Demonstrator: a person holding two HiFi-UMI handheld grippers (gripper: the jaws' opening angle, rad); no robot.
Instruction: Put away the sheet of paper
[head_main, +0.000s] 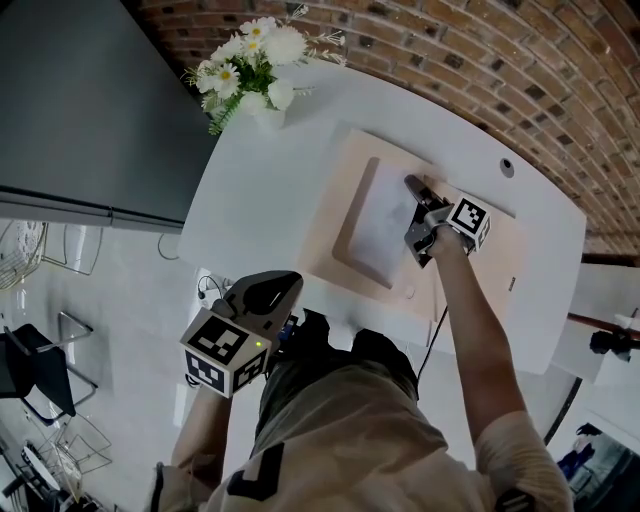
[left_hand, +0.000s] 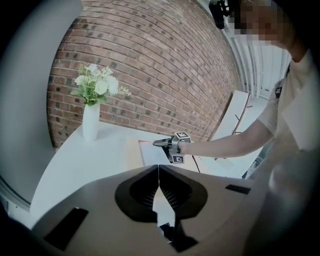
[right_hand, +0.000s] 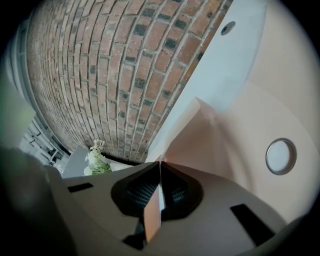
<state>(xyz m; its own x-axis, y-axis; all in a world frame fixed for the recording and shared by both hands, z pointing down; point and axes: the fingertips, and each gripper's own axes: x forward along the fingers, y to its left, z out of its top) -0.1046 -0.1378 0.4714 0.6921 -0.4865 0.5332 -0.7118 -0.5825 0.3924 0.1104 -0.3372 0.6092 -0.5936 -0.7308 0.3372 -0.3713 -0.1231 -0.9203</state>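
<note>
Right tongs (head_main: 412, 186) (arm outstretched) pinch sheet (right_hand: 152, 219).

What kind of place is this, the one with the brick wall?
Most likely an office or home study. A white desk with a cable hole stands against the brick wall, and it carries a vase of flowers and a beige desk mat with a sheet of paper on it.

A red-brown brick wall (head_main: 480, 60) runs along the far side of a white table with rounded corners (head_main: 250, 200). A white vase of white flowers (head_main: 250, 60) stands at the table's far left corner. A dark grey flat panel (head_main: 80, 100) rises left of the table. Below it, a black chair (head_main: 40, 378) stands on the pale glossy floor (head_main: 130, 290).
</note>
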